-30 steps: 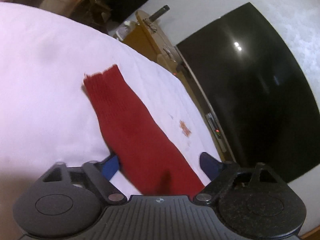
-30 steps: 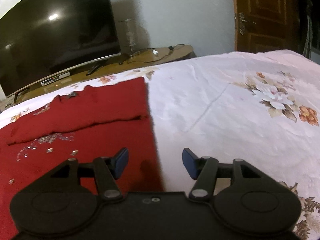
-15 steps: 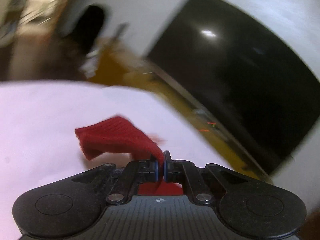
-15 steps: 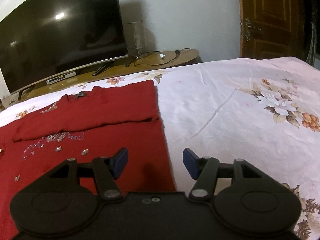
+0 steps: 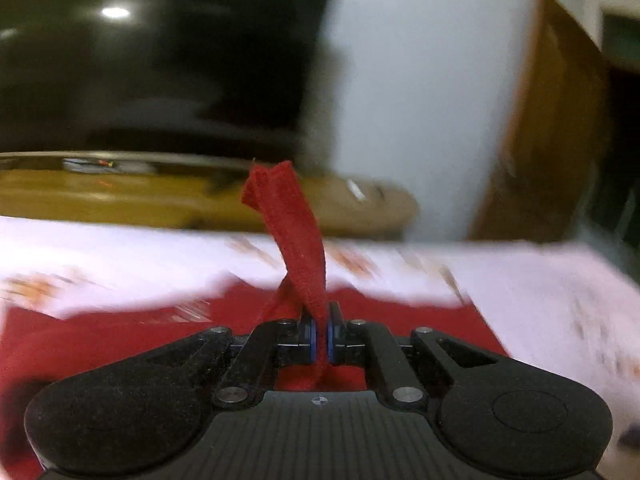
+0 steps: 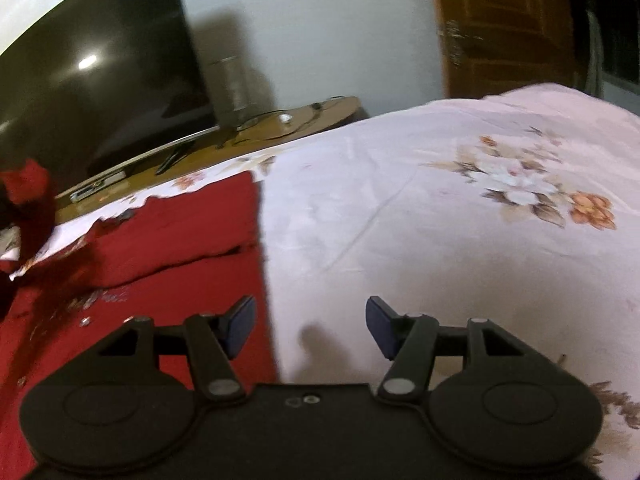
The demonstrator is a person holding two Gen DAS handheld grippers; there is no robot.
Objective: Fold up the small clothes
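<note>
A dark red knit top (image 6: 160,248) with small shiny beads lies flat on the flowered bedsheet (image 6: 460,240). Its right sleeve is folded across the chest. My left gripper (image 5: 321,338) is shut on the left sleeve (image 5: 292,232), which sticks up twisted above the garment's body (image 5: 120,332). The raised sleeve (image 6: 30,196) shows blurred at the left edge of the right wrist view. My right gripper (image 6: 310,326) hovers open over the garment's right edge, nothing between its fingers.
A large dark television (image 6: 92,80) stands on a low wooden stand (image 6: 280,124) beyond the bed. A wooden door (image 6: 508,24) is at the back right. White sheet (image 5: 560,288) stretches to the right of the garment.
My left gripper closed on the sleeve, lifted it off the sheet and swung it over the garment's body while rolling. My right gripper drifted slightly and stayed open.
</note>
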